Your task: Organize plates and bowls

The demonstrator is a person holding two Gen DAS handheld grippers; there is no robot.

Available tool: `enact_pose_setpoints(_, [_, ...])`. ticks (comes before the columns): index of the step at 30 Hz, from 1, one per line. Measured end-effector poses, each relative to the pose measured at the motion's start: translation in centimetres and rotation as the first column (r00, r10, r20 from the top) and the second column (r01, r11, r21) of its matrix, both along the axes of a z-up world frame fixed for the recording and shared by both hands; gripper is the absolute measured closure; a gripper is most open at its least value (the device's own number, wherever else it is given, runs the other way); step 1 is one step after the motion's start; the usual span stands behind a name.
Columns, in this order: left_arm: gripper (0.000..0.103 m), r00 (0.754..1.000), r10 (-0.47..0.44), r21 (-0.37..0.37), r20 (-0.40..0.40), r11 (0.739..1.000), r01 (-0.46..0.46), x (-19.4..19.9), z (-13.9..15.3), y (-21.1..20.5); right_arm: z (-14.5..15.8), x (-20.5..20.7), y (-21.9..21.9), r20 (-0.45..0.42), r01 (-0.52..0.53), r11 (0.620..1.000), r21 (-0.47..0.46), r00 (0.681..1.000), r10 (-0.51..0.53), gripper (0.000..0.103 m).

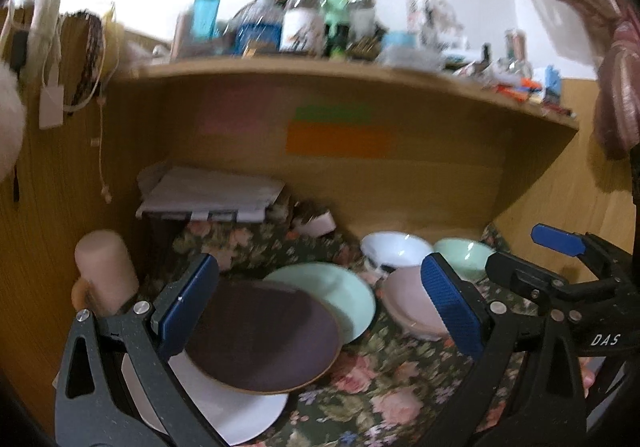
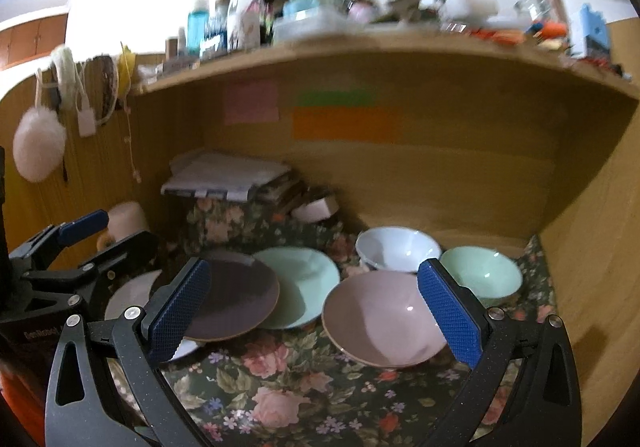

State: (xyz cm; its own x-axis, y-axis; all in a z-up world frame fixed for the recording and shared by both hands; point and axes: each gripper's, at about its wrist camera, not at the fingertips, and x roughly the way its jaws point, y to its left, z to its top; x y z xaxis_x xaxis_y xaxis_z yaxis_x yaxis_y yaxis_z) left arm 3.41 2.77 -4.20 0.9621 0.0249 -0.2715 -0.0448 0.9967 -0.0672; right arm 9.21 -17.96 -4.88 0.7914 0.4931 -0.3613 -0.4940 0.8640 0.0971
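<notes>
Both claws wide apart, empty: left claw (image 1: 320,303) over the plates, right claw (image 2: 314,307) over the pink bowl (image 2: 382,317). Dark matte plate (image 1: 262,335) overlaps the glossy white plate (image 1: 240,411) and mint plate (image 1: 340,293) on the floral-cloth counter (image 2: 304,399). Risk: smooth rims slipping from the pads, or the stack shifting on soft cloth. White bowl (image 2: 398,249) and mint bowl (image 2: 482,273) sit behind.

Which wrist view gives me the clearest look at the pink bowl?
The right wrist view: the pink bowl shows its whole rim and inside, between the open right gripper's fingers. In the left wrist view, the left gripper's finger covers part of it.
</notes>
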Motion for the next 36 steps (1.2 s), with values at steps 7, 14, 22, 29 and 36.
enact_pose_setpoints(7, [0.000, 0.984, 0.059, -0.046, -0.168, 0.997, -0.068, 2.3, -3.8, 3.6, -2.1, 2.2, 2.8, -0.065, -0.071, 0.996, -0.050, 0.996, 0.068, 0.000])
enact_pose_setpoints(14, [0.000, 0.954, 0.134, -0.052, -0.270, 0.987, -0.154, 4.0, -7.2, 7.4, -4.2, 4.7, 6.6, -0.131, -0.148, 0.983, -0.108, 0.982, 0.134, 0.000])
enact_pose_setpoints(22, [0.000, 0.905, 0.195, -0.036, -0.378, 0.974, -0.225, 5.3, -10.0, 11.2, -6.9, 8.0, 10.5, -0.236, -0.225, 0.963, -0.150, 0.954, 0.186, 0.020])
enact_pose_setpoints(29, [0.011, 0.880, 0.188, -0.055, -0.436, 0.971, -0.234, 6.2, -11.4, 13.2, -9.7, 11.7, 12.9, -0.351, -0.259, 0.947, -0.187, 0.919, 0.182, 0.038])
enact_pose_setpoints(36, [0.024, 0.864, 0.150, -0.092, -0.481, 0.971, -0.220, 7.2, -12.3, 14.0, -11.4, 13.9, 13.7, -0.430, -0.265, 0.948, -0.179, 0.887, 0.167, 0.049])
